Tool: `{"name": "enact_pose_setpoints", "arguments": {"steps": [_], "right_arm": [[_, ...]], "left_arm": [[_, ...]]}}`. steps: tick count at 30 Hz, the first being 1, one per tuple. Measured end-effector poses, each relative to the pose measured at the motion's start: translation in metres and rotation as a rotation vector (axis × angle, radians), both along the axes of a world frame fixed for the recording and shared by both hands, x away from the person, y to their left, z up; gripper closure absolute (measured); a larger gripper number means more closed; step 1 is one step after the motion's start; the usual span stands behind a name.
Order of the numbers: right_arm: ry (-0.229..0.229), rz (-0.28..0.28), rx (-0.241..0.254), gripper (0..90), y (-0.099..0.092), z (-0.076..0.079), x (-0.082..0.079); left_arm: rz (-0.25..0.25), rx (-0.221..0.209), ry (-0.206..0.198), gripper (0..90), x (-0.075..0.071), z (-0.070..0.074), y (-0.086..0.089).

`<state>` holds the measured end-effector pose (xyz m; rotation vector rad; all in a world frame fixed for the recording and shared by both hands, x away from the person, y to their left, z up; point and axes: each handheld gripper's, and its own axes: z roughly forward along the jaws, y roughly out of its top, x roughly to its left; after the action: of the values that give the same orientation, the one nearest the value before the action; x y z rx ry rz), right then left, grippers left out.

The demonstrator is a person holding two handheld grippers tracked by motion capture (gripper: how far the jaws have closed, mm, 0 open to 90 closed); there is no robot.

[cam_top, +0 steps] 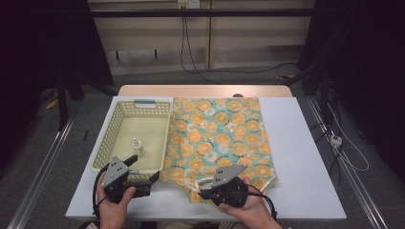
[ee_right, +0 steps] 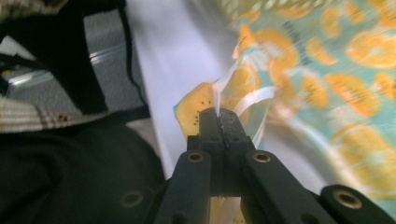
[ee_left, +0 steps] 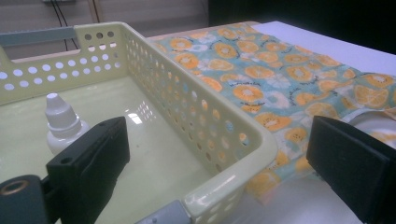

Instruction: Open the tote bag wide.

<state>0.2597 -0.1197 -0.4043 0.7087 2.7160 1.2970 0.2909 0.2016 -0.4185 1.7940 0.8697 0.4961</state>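
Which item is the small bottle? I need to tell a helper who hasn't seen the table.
Start at the pale yellow basket with holes in its walls, on the table's left beside the orange-print cloth. The bottle stands upright on the basket floor, near its front. It is small, white and cone-tipped, the one loose thing inside.

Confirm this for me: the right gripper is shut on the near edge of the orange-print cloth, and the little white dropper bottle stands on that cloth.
Not quite. The right gripper is shut on the orange-print cloth, but the high view shows the dropper bottle standing inside the yellow basket, beside the cloth.
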Motion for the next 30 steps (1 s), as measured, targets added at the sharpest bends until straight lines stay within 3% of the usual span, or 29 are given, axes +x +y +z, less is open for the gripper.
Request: {"name": "enact_pose_setpoints", "arguments": {"steps": [4, 12, 16, 20, 22, 25, 26, 30], "right_arm": [[0.007, -0.014, 0.017, 90.0, -0.005, 0.003, 0.008], [-0.027, -0.046, 0.028, 90.0, -0.009, 0.015, 0.015], [-0.02, -0.076, 0.021, 90.0, -0.012, 0.007, 0.027], [0.038, -0.035, -0.022, 89.0, -0.003, -0.016, 0.025], [0.045, -0.026, -0.03, 86.6, -0.001, -0.019, 0.023], [0.051, -0.012, -0.023, 70.0, -0.004, -0.016, 0.018], [0.051, -0.012, -0.023, 70.0, -0.004, -0.016, 0.018], [0.04, -0.037, -0.005, 58.4, -0.027, -0.005, 0.001]], "left_arm": [[-0.002, 0.002, 0.004, 5.7, 0.001, 0.0, 0.0], [-0.003, -0.001, 0.002, 5.7, 0.0, 0.0, 0.0], [-0.003, -0.002, 0.003, 5.7, 0.0, 0.0, 0.0], [0.0, -0.001, 0.006, 5.7, 0.001, -0.001, 0.0], [-0.003, 0.003, 0.002, 5.7, 0.0, 0.0, 0.001], [-0.006, 0.004, -0.004, 5.7, -0.001, 0.0, 0.001], [-0.006, 0.003, -0.004, 5.7, -0.001, 0.0, 0.001], [-0.001, -0.001, 0.003, 5.7, 0.0, 0.0, 0.0]]}}
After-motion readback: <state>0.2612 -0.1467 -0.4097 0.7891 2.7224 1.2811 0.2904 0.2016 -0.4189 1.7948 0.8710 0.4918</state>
